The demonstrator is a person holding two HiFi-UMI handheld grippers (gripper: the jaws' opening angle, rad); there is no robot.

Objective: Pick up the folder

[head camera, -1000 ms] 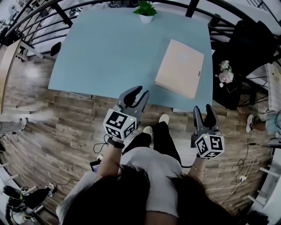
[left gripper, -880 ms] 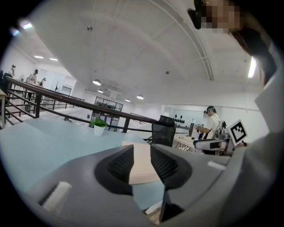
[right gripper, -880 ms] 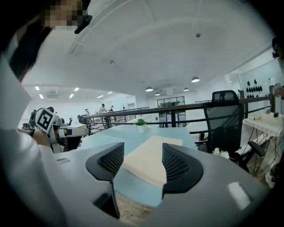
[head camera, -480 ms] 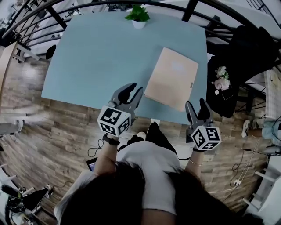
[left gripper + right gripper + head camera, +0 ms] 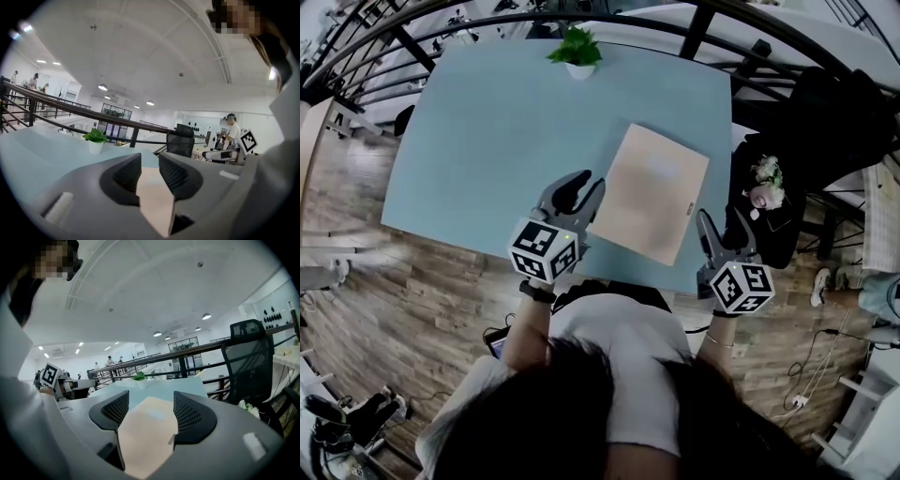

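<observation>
Folder [image 5: 649,192] on table [image 5: 487,131], label [image 5: 662,167] unreadable, left claw [image 5: 589,181] open, right claw [image 5: 721,217] just opened wider, both empty.

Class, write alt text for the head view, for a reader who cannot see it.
A flat beige rectangular folder lies on a pale blue table, near its front right edge. The person's left tongs and right tongs, both open and empty, flank its near end; the right pair has just been opening.
</observation>
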